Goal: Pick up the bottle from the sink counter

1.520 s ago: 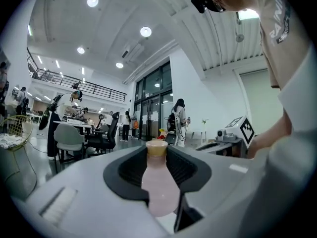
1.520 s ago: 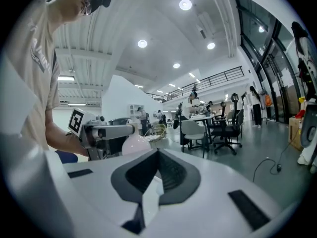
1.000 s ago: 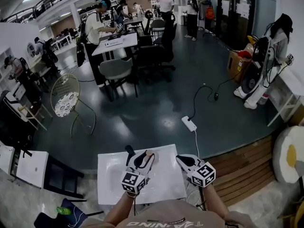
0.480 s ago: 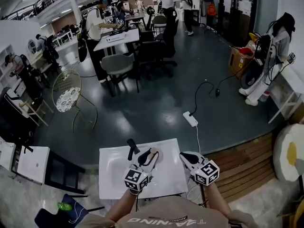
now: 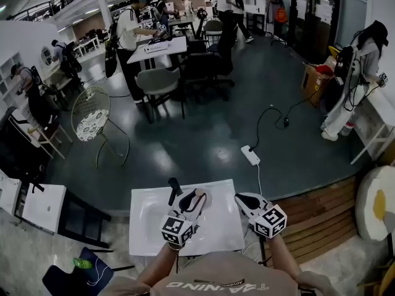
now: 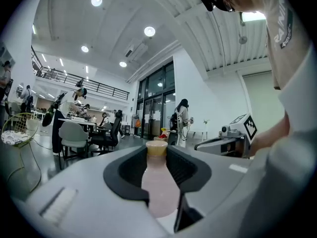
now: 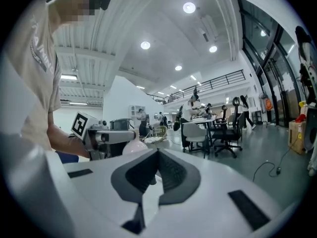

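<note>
White sink counter (image 5: 148,227) sits at six o'clock below the onlooking crowd of desks, and over it the left gripper (image 5: 188,201) is clamped on the pink bottle (image 6: 159,185), while the right gripper (image 7: 157,170), at its three o'clock, has its jaws pressed together, empty.

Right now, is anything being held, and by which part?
The left hand-held gripper holds the bottle by its neck, just below the cap. The right hand-held gripper holds nothing.
</note>
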Tool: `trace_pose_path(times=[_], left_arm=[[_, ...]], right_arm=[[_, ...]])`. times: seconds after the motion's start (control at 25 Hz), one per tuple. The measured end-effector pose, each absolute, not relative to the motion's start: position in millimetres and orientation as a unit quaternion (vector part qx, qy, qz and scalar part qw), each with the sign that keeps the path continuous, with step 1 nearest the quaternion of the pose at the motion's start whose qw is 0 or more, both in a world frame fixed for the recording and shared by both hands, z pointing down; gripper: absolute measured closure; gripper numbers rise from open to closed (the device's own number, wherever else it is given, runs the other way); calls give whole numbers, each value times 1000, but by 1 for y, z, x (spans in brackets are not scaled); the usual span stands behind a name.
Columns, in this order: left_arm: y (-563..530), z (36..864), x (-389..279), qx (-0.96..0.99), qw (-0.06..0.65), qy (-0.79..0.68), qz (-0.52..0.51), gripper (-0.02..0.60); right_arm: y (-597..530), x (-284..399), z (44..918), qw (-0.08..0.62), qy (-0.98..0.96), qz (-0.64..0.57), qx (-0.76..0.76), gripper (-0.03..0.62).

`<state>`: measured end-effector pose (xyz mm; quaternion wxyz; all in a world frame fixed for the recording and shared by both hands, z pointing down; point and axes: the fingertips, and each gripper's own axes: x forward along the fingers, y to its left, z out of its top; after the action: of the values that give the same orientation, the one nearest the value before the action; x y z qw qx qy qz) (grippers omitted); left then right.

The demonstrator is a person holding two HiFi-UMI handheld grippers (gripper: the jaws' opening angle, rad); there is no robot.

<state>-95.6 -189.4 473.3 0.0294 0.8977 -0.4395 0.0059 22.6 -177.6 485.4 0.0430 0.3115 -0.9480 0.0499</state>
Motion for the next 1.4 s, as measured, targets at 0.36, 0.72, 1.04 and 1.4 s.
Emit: trace_pose_path(times=[0.36,0.72,1.04,1.4], left_arm=[[-193,468,-105,891,21,-454,5,453],[-188,475,-106,888,32,-459,8,454],[-185,478,-108,886,32,-462,11,454],[-189,479,-110,889,30,-456,9,454]], right_arm=[[-174,16,482,39,-951,47,304,586],[-166,10,488,42,-949,53,308,586],[-163,13,492,38,-945,57,320,586],[-171,13,491,35,-938,54,340,586]])
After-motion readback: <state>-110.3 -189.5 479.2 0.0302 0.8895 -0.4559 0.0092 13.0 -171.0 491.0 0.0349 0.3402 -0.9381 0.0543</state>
